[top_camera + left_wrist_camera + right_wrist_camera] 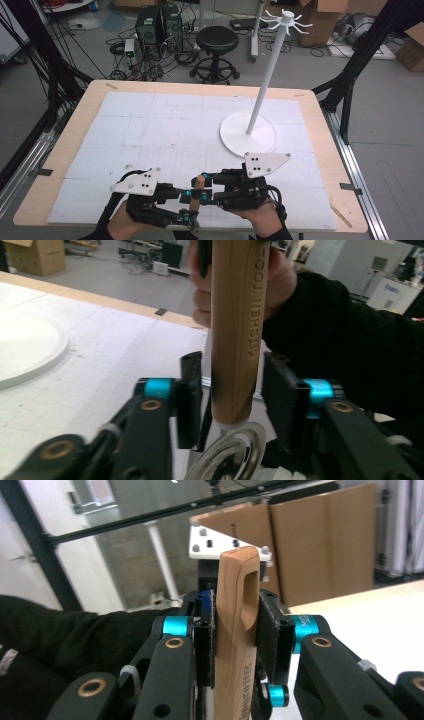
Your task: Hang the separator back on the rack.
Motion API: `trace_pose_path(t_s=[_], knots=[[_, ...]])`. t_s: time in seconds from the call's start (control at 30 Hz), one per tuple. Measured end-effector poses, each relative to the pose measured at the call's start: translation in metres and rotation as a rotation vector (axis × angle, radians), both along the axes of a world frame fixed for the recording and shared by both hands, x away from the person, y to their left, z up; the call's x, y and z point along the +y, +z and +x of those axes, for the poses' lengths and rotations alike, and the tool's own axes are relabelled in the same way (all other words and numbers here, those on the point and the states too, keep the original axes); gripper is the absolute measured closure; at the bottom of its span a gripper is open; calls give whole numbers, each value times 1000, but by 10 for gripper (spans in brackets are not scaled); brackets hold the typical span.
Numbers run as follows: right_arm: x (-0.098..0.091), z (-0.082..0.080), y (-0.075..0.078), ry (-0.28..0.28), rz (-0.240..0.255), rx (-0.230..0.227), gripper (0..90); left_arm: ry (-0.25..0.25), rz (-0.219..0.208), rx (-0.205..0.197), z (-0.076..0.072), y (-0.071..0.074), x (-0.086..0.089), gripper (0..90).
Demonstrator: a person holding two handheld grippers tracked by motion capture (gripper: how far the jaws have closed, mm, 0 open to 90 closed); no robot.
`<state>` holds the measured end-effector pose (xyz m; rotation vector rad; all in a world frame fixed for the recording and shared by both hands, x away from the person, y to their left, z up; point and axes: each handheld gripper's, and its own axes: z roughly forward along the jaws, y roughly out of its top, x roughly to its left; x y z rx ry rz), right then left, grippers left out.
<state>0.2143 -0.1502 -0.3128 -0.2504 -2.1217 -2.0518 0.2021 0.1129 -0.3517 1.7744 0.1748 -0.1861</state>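
Here, one wooden-handled whisk (235,630), perhaps, two grippers

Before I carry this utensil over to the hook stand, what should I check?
1. Right gripper shut on wooden handle: ok.
2. Left gripper gripping too: not ok; its fingers flank the handle, with a gap.
3. Handle's hanging slot uncovered: ok.
4. Stand upright, hooks bare: ok.
5. Wire end clear of table: cannot tell.
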Motion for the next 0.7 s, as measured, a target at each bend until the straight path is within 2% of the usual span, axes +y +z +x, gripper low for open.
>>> trace_pose_path(t_s=[0.03, 0.17, 0.2, 0.23, 0.27, 0.4, 0.5, 0.53, 0.6, 0.63, 0.67, 0.7], knots=[[0, 0, -1, 3, 6, -5, 714, 4, 4, -1, 0, 0, 0, 691], [-1, 0, -3, -20, 7, -10, 705, 44, 21, -12, -1, 1, 0, 704], [-1, -1, -3, -45, 6, -2, 642, 67, 31, -20, -1, 1, 0, 705], [0, -2, -3, -85, 7, -6, 474, 93, 40, -27, -1, 2, 0, 705], [1, -4, -2, -129, 1, 13, 413, 115, 46, -28, -1, 2, 0, 705], [5, -15, 1, -283, -48, -39, 415, 211, 55, -24, 0, 3, 1, 706], [9, -20, 2, -377, -90, -47, 475, 264, 62, -33, -1, 5, 0, 705], [12, -20, 1, -404, -116, -36, 529, 278, 62, -36, -2, 5, 0, 705], [13, -20, 0, -413, -126, -36, 552, 296, 66, -43, -3, 6, -2, 705], [14, -20, 0, -427, -133, -35, 607, 301, 69, -47, -3, 6, -2, 705], [14, -20, 0, -427, -133, -35, 607, 309, 70, -49, -4, 6, -3, 705], [15, -21, 0, -434, -132, -32, 643, 316, 64, -48, -4, 7, -4, 705]])
